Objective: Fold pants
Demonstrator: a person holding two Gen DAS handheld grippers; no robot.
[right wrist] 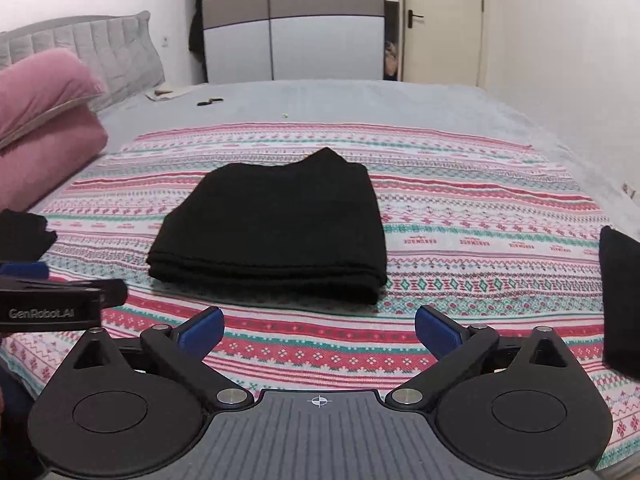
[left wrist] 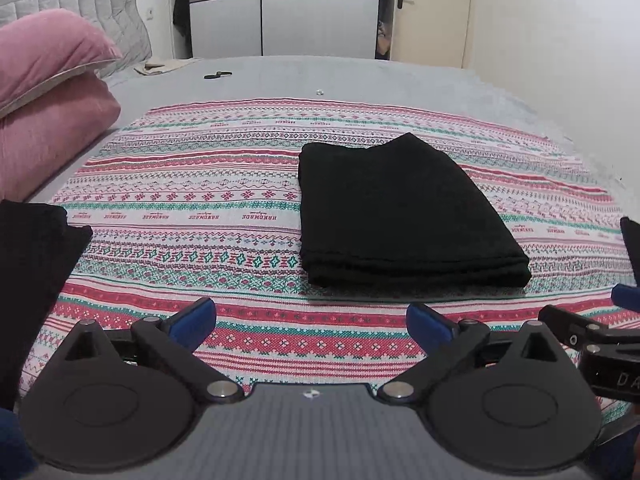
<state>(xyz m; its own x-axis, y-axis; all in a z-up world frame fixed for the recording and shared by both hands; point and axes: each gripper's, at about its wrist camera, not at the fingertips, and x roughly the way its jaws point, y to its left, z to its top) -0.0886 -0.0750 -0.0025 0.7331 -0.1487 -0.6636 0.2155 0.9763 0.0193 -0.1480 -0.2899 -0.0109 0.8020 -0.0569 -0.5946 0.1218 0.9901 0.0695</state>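
Observation:
The black pants lie folded into a thick rectangle on the striped patterned blanket, stacked fold edges toward me. My left gripper hovers just short of the near edge, open, nothing between its blue pads. In the right wrist view the same folded pants lie straight ahead. My right gripper is open wide in front of them, touching nothing. The left gripper's body shows at that view's left edge, and one right gripper finger shows at the left wrist view's right edge.
Pink pillows and a grey headboard stand at the left. Other black fabric lies at the near left and near right. A small black item rests on the grey sheet beyond. Wardrobe and door are behind.

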